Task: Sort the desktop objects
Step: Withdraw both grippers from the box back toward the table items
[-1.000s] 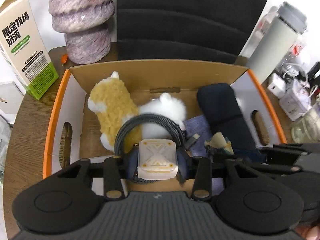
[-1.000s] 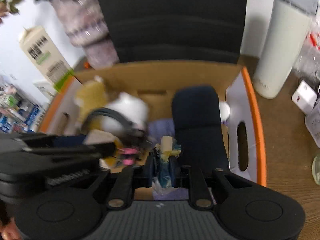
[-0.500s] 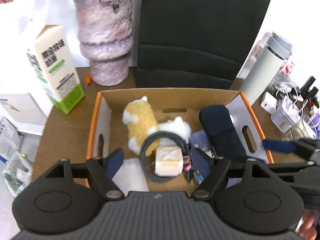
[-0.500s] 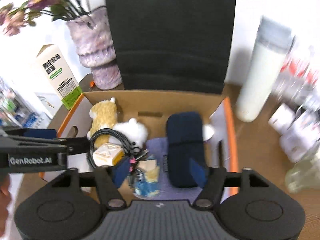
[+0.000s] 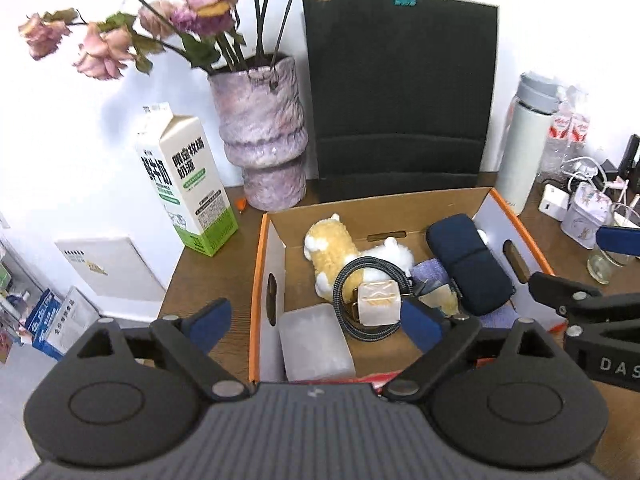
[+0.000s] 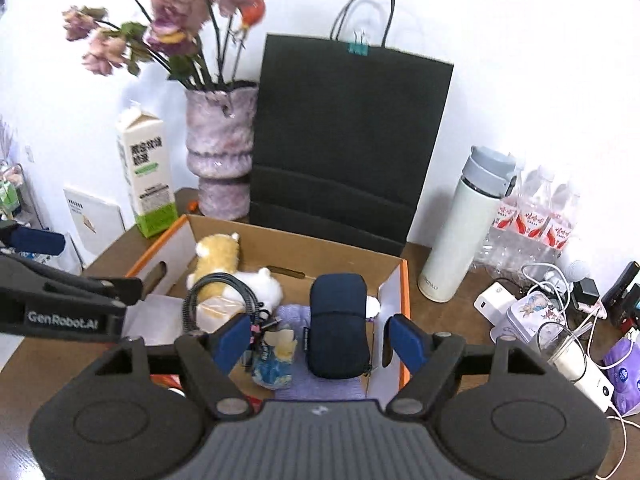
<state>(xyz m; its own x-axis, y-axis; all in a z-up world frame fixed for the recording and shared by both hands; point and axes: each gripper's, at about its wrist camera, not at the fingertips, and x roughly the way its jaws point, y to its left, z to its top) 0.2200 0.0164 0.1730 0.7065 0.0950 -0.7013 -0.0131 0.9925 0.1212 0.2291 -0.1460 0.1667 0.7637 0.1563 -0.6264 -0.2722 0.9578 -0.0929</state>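
Both the left gripper (image 5: pixel 316 318) and right gripper (image 6: pixel 320 338) hang wide open and empty above the cardboard box (image 5: pixel 260 280), where the sorted things lie (coiled cable (image 5: pixel 360 280) over the plush toy (image 5: pixel 332 252)), so a careless dip could snag that loop and drag it out

The milk carton (image 5: pixel 185 184) carries big Chinese characters, 限定牧场 and 奶源, on its white face. "GenRobot.AI" is printed on the left gripper (image 6: pixel 64 316) in white. The right gripper (image 5: pixel 608 336) shows only "DAS", cut off at the edge.
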